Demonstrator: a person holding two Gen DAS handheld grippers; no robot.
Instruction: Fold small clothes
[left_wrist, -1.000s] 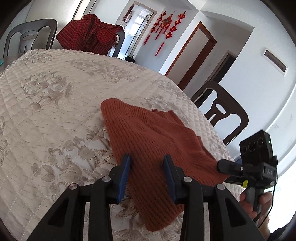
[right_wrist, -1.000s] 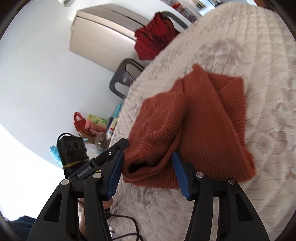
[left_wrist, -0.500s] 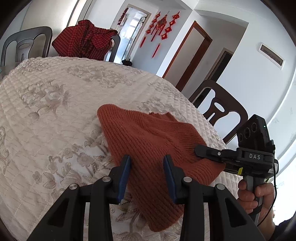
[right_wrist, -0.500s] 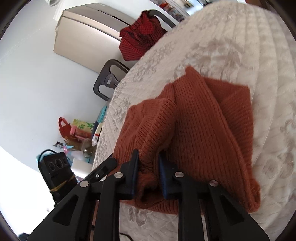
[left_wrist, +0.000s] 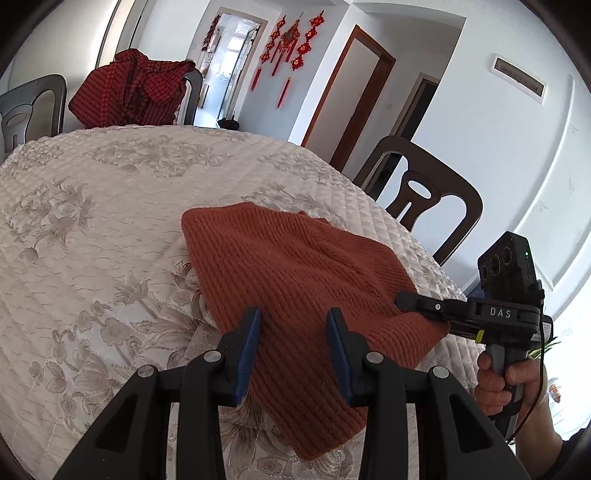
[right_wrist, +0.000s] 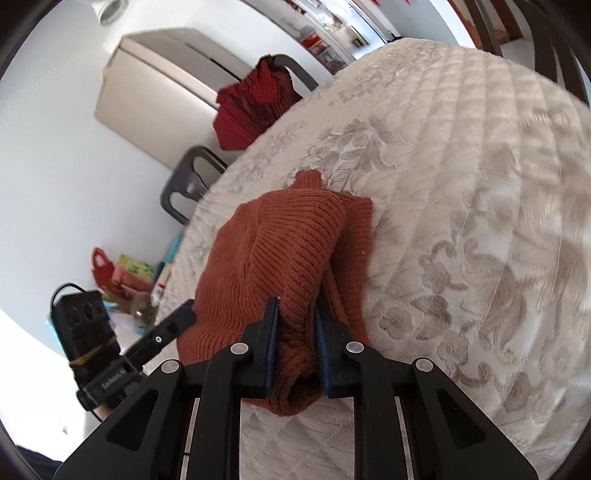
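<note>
With the rust-orange ribbed knit garment (left_wrist: 295, 295) lying on the quilted cream tablecloth (left_wrist: 92, 221), the right gripper (right_wrist: 295, 328) has its near edge pinched while the left gripper (left_wrist: 293, 325) hovers parted over it, so carrying that edge across comes next

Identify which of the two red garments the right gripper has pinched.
The rust-orange ribbed knit on the table, bunched between the right gripper fingers; the checked red one hangs over a far chair.

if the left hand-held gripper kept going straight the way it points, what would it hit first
Most likely the orange sweater: the left hand-held gripper points down at it, open fingers over its near part. Whether they already touch it is unclear.
</note>
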